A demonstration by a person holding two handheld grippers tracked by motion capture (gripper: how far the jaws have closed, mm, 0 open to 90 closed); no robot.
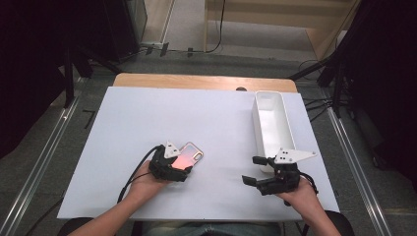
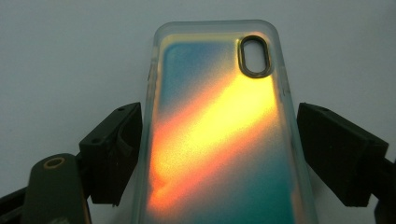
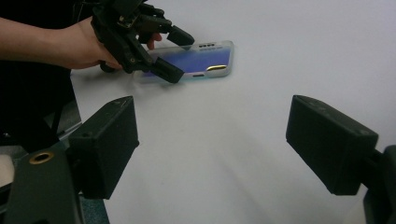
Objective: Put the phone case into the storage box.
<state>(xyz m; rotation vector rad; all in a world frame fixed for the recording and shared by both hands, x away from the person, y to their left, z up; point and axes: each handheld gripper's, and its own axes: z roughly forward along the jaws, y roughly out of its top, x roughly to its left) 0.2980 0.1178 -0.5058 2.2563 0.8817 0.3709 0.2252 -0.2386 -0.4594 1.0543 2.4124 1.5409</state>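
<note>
One phone case (image 2: 219, 135), clear-rimmed, iridescent orange-teal, flat on worktop (image 1: 147, 113); your left hand-held gripper (image 1: 181, 170) straddles it unclamped, right hand-held gripper (image 1: 254, 170) wide, empty.

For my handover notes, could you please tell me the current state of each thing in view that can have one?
Phone case: lying flat on the table, back side up, between the left jaws, not lifted.
Left hand-held gripper: open, jaws straddling the phone case with small gaps either side.
Right hand-held gripper: open, holding nothing, over bare table.
White bin: upright at the table's right side, looks empty.
</note>
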